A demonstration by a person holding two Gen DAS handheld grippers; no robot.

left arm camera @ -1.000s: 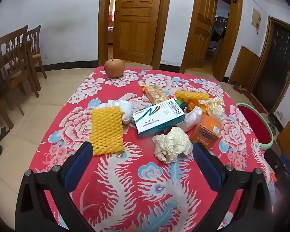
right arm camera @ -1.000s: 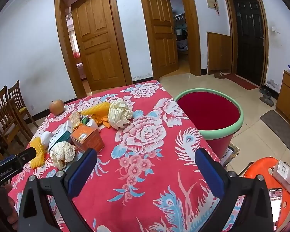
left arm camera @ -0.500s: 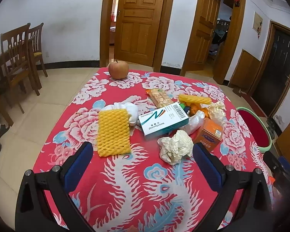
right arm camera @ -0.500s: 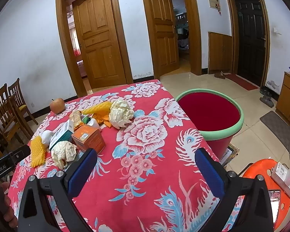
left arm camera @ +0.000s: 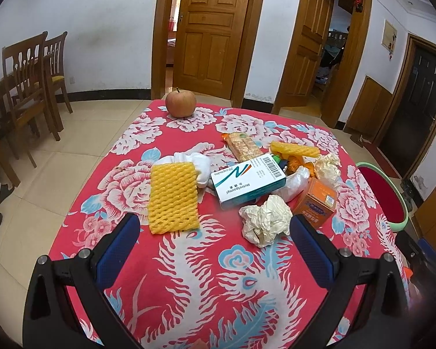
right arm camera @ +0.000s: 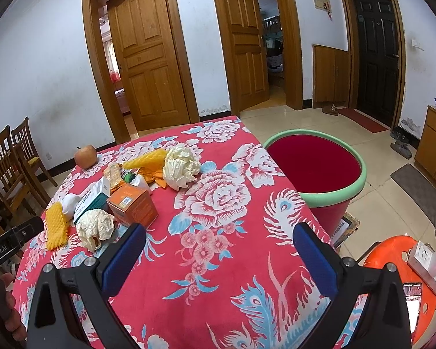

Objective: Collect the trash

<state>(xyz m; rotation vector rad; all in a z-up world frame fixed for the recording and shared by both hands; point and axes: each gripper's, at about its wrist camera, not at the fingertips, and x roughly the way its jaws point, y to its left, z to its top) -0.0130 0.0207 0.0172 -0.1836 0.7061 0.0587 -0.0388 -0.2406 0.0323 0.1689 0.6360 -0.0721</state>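
From the left wrist, the left gripper (left arm camera: 215, 237) hangs wide open and empty over the flowered tablecloth (left arm camera: 189, 285), the crumpled paper ball (left arm camera: 266, 223) just inside its right finger — light, soft and likely to crush, so best pinched across its bulk — with a yellow foam net (left arm camera: 173, 198), a stiff medicine box (left arm camera: 248, 181) and an orange carton (left arm camera: 315, 203) beyond it. From the right wrist, the right gripper (right arm camera: 216, 245) is equally spread and holds nothing, the litter lying to its left — a second paper wad (right arm camera: 180, 166) among it — and the red bin (right arm camera: 338, 195) standing just beside the table's far edge.
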